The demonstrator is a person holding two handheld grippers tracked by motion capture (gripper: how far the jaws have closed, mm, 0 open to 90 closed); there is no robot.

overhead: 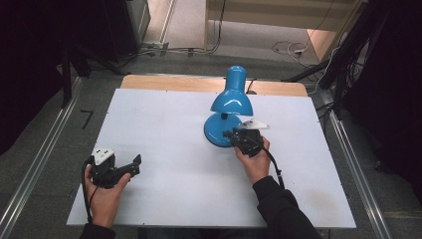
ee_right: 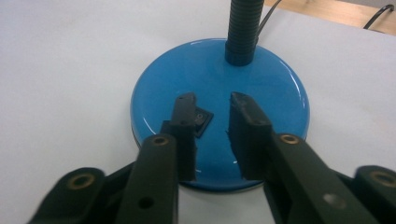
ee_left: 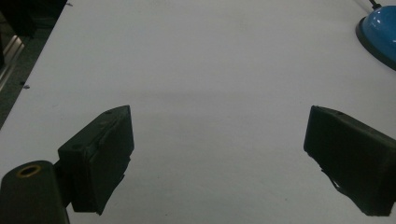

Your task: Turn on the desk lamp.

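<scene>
A blue desk lamp stands at the back middle of the white table, its shade bent over its round base. My right gripper hovers over the near part of that base, its jaws a narrow gap apart with nothing between them. The left jaw tip partly covers a small black rocker switch. The black flexible neck rises from the far side of the base. My left gripper rests at the front left, wide open and empty. The edge of the lamp base shows far off to its right.
The lamp's cord runs off the back edge over a strip of bare wood. Metal rails flank the table on the floor. Cables lie on the floor behind. Bare white surface spreads between the two hands.
</scene>
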